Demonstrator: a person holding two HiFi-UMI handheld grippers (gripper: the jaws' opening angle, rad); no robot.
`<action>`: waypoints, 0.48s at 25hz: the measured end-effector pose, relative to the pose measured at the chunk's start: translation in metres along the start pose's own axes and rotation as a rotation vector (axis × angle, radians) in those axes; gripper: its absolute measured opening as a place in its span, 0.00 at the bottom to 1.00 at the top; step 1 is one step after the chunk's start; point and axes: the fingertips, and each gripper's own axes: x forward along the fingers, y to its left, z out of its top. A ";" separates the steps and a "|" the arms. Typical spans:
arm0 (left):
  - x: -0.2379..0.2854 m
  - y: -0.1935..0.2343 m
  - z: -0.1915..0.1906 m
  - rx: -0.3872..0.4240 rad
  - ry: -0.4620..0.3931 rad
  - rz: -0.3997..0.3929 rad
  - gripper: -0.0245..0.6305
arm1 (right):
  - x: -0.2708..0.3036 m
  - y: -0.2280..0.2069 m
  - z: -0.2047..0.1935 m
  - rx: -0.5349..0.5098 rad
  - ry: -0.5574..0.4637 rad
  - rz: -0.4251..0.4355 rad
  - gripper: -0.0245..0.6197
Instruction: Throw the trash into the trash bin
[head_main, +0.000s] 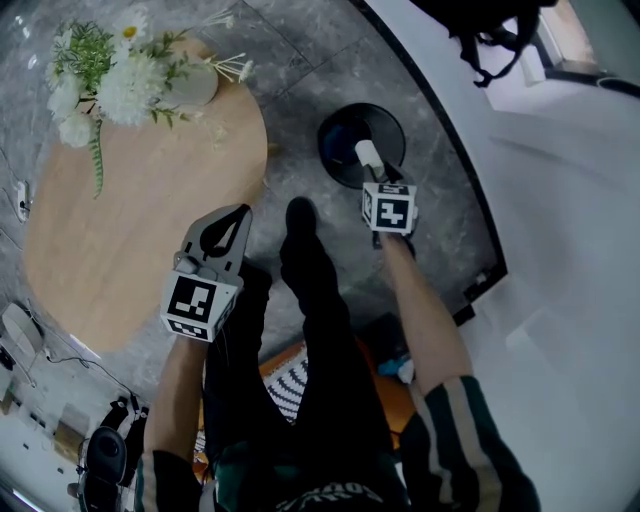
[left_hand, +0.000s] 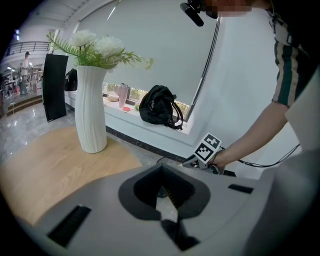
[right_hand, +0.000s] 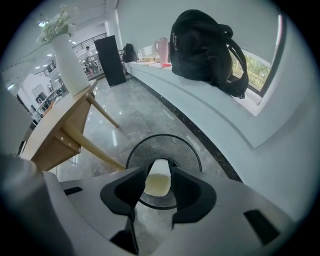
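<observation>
Trash held over the trash bin (head_main: 329, 150)

The right gripper (head_main: 374, 168) points steeply down, its jaws clamped on a pale, cream-white piece of trash (head_main: 367, 152) that hangs right above the open mouth of the round black mesh bin. In the right gripper view the piece (right_hand: 158, 184) sits between the two dark pads with the bin's mesh wall (right_hand: 162, 142) ringed behind it. The bin's inside is dark, and its contents cannot be made out. The left gripper (head_main: 239, 213) is held off to one side of the bin, near the edge of the round wooden table (head_main: 130, 230), its jaws closed together on nothing. On the table's far part, away from the bin, a white ribbed vase (left_hand: 91, 110) holds white flowers (left_hand: 97, 47) with green sprigs.
</observation>
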 end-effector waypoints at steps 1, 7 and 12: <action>-0.002 0.001 -0.001 0.001 0.002 0.001 0.04 | 0.000 0.002 0.001 -0.006 -0.001 0.011 0.26; -0.007 0.003 -0.005 -0.004 0.009 0.014 0.04 | -0.002 0.007 -0.004 -0.026 0.023 0.027 0.27; -0.015 0.000 0.000 -0.006 -0.006 0.017 0.04 | -0.011 0.006 -0.003 -0.042 -0.004 0.020 0.18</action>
